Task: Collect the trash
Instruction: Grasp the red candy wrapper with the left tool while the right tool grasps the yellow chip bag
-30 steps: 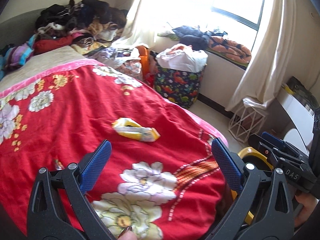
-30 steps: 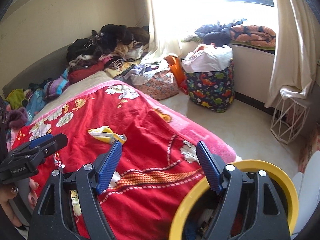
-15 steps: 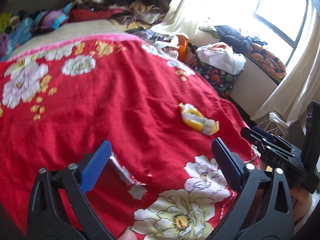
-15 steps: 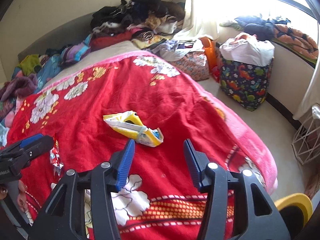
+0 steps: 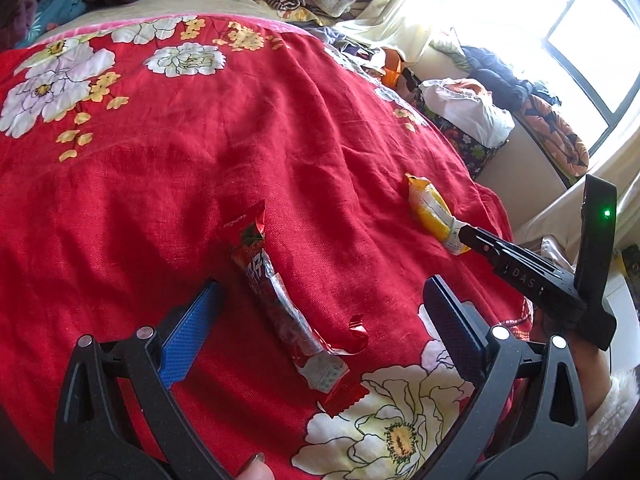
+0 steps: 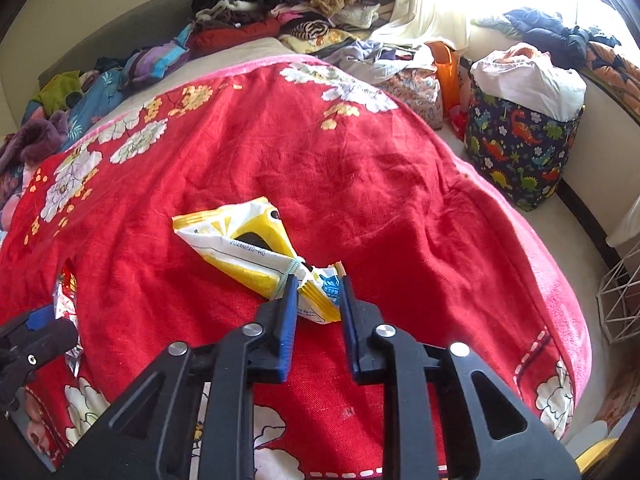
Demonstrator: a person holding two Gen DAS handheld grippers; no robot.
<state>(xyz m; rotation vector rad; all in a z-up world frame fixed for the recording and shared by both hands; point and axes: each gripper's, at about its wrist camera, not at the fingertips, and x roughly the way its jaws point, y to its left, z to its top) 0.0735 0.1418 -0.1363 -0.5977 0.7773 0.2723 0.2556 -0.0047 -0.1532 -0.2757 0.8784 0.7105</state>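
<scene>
A yellow and white snack wrapper (image 6: 248, 240) lies on the red flowered blanket (image 6: 360, 160). My right gripper (image 6: 318, 282) has the wrapper's near end between its blue pads, and its jaws are closing on it. In the left wrist view the same yellow wrapper (image 5: 430, 212) shows with the right gripper (image 5: 520, 272) at its tip. A long red snack wrapper (image 5: 276, 292) lies between the wide-apart fingers of my left gripper (image 5: 322, 284), which is open and not touching it. The left gripper (image 6: 36, 332) also shows beside the red wrapper (image 6: 68, 292) in the right wrist view.
Torn red wrapper scraps (image 5: 356, 336) lie by the long wrapper. Clothes (image 6: 280, 4) are piled at the bed's far end. A dinosaur-print basket (image 6: 520, 148) and a white wire stand (image 6: 624, 296) are on the floor to the right. A yellow rim (image 6: 596, 452) shows at the bottom right.
Both grippers came down toward the blanket. The right jaws narrowed from wide apart onto the yellow wrapper's end. The left gripper moved over the red wrapper, which now lies between its fingers.
</scene>
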